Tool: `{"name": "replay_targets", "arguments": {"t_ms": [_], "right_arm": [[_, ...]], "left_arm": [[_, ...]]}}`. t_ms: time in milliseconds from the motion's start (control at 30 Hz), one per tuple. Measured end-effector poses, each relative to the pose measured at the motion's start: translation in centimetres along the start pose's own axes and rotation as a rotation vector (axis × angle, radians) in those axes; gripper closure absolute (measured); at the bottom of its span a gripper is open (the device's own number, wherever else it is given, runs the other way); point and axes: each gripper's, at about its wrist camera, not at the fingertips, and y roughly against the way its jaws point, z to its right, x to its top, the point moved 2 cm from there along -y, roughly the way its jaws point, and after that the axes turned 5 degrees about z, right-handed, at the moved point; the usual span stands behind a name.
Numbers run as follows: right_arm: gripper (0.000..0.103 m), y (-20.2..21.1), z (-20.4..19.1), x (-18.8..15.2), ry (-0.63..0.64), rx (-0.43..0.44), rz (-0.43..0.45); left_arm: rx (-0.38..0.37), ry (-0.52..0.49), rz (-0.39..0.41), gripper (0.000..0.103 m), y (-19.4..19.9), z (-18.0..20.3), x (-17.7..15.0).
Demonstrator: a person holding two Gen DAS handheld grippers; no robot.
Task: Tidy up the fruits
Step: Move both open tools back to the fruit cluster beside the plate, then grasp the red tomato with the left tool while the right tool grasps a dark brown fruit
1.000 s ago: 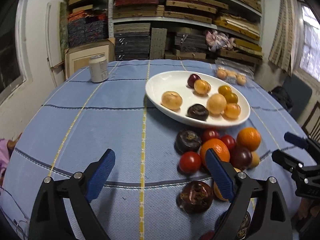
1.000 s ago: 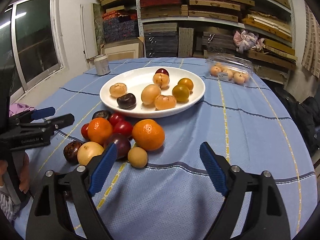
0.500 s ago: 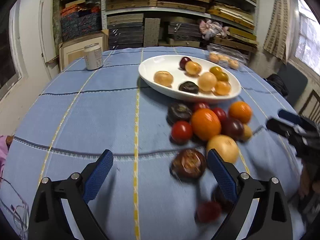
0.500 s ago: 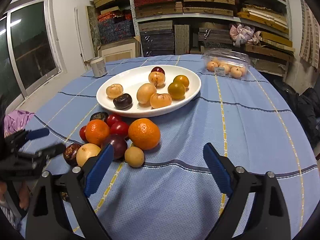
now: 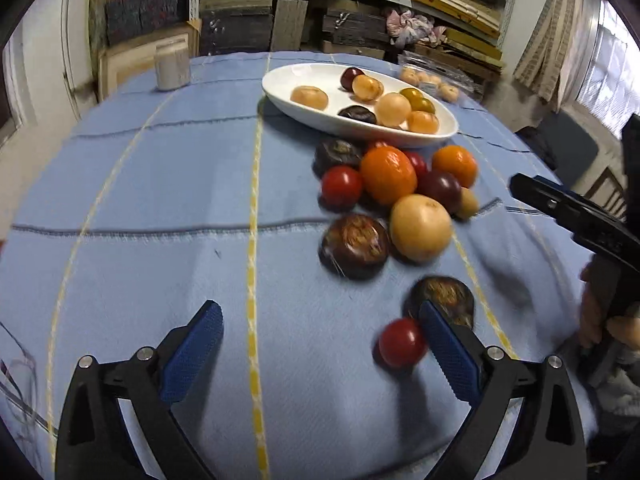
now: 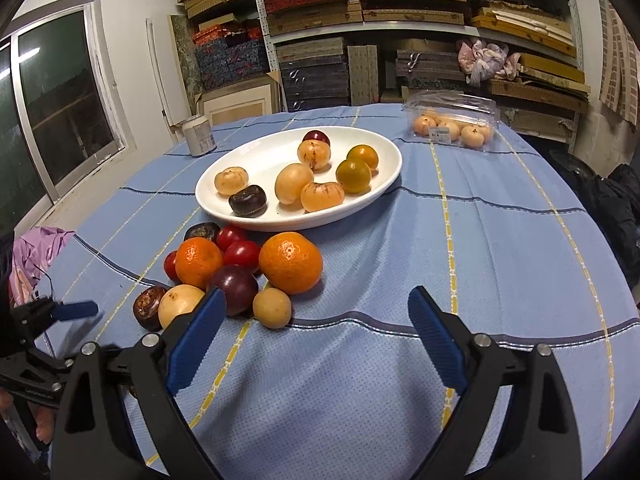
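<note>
The left gripper (image 5: 320, 344) is opening wide, empty, over blue cloth. A small round red tomato (image 5: 402, 343) is lying at three o'clock beside its right pad. Probably light, smooth, bruisable; gripping across its middle looks best. The right gripper (image 6: 312, 330) is gaping, empty.

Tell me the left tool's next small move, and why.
Probably shift the left tool slightly right and down to centre the small red fruit. Its jaws are opening with nothing between the pads, and that fruit lies loose on the cloth just inside the right finger, away from the white plate.
</note>
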Motion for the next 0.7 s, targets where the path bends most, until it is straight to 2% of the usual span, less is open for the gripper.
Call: {"name": "replay_targets", "arguments": {"t_ms": [133, 200, 233, 333, 500, 700], "right_arm": [[0.013, 0.0, -0.3, -0.1, 0.011, 0.008, -0.002], [0.013, 0.1, -0.5, -0.2, 0.018, 0.017, -0.003], [0.013, 0.1, -0.7, -0.3, 0.022, 0.023, -0.002], [0.013, 0.5, -1.1, -0.4, 0.032, 0.041, 0.007], [0.013, 0.8, -1.5, -0.6, 0.048, 0.050, 0.012], [0.013, 0.8, -1.6, -0.7, 0.036, 0.052, 0.008]], "left_arm": [[0.019, -0.122, 0.004, 0.003, 0.7, 1.9, -1.0], [0.057, -0.193, -0.003, 0.003, 0.5, 3.2, -1.3], [0.108, -0.225, -0.024, 0.003, 0.0, 3.6, -1.5], [0.123, -0.241, -0.040, 0.004, -0.4, 3.9, -1.6], [0.047, -0.221, -0.040, 0.040, -0.6, 3.6, -1.4], [-0.005, -0.211, -0.041, 0.052, -0.2, 3.8, -1.9]]}}
